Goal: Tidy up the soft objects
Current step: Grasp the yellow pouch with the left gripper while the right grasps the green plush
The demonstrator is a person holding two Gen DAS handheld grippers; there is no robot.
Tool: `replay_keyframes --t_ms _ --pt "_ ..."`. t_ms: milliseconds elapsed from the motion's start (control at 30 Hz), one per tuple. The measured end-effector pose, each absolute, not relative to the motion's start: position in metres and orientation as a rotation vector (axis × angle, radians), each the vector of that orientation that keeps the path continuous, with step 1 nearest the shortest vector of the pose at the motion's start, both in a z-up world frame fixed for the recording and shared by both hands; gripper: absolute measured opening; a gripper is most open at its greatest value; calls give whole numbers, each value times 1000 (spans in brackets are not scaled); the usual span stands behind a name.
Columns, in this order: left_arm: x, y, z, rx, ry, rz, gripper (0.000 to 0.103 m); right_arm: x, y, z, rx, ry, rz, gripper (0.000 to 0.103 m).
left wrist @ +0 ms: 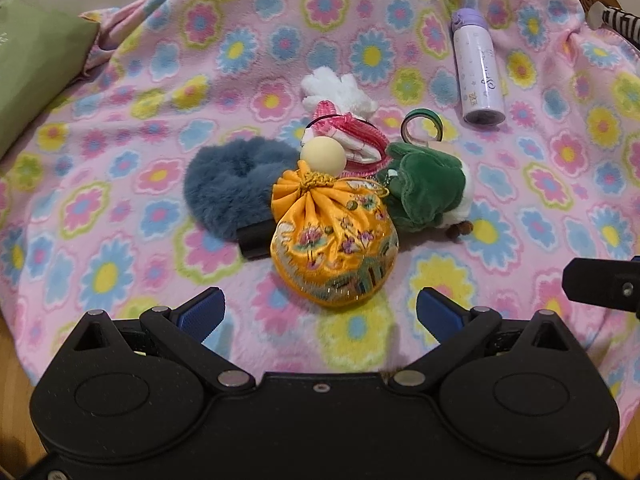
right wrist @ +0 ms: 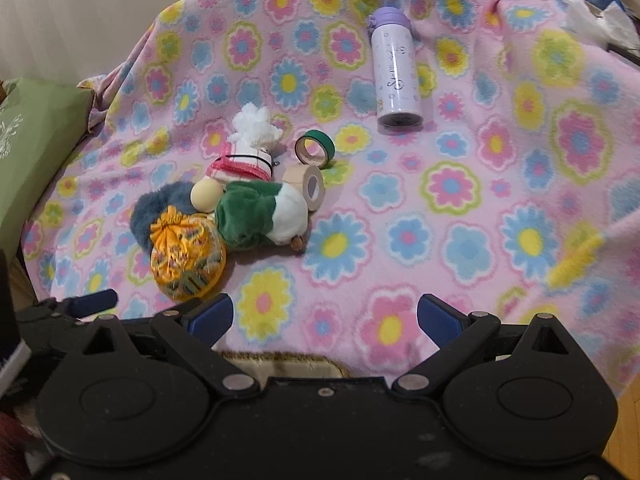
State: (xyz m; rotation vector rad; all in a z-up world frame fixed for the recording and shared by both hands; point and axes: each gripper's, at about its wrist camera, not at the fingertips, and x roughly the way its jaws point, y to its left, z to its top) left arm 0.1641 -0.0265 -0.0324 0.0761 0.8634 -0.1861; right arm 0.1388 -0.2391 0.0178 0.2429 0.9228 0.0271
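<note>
A cluster of soft things lies on the flowered blanket [left wrist: 120,160]: an orange embroidered pouch [left wrist: 334,240], a blue furry scrunchie [left wrist: 230,192], a green and white plush [left wrist: 428,188], a pink and white cloth bundle [left wrist: 348,136], a white fluffy piece [left wrist: 336,90] and a cream ball [left wrist: 322,155]. The same pouch [right wrist: 186,256] and plush [right wrist: 260,216] show in the right wrist view. My left gripper [left wrist: 320,312] is open and empty, just short of the pouch. My right gripper [right wrist: 326,316] is open and empty, to the right of the pile.
A lilac bottle [left wrist: 478,68] lies at the back right. A green tape roll [right wrist: 316,148] and a beige tape roll [right wrist: 308,186] sit behind the plush. A green cushion [left wrist: 36,76] is at the left edge. Wooden floor shows below the blanket's edge.
</note>
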Motion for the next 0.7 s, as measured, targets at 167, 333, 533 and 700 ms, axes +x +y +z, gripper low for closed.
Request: replay_keyframes --t_ms 167,333,533,700 --pt "180 -28 -41 79 864 -185 99 160 -236 14 270 928 40 99" --pt "195 -20 -48 36 880 -183 99 183 -229 12 277 924 42 99" --pt "206 -7 -51 -6 887 -161 99 211 -217 3 268 944 48 100" --pt "215 4 -53 -24 901 -151 101 229 -203 -5 262 965 69 100"
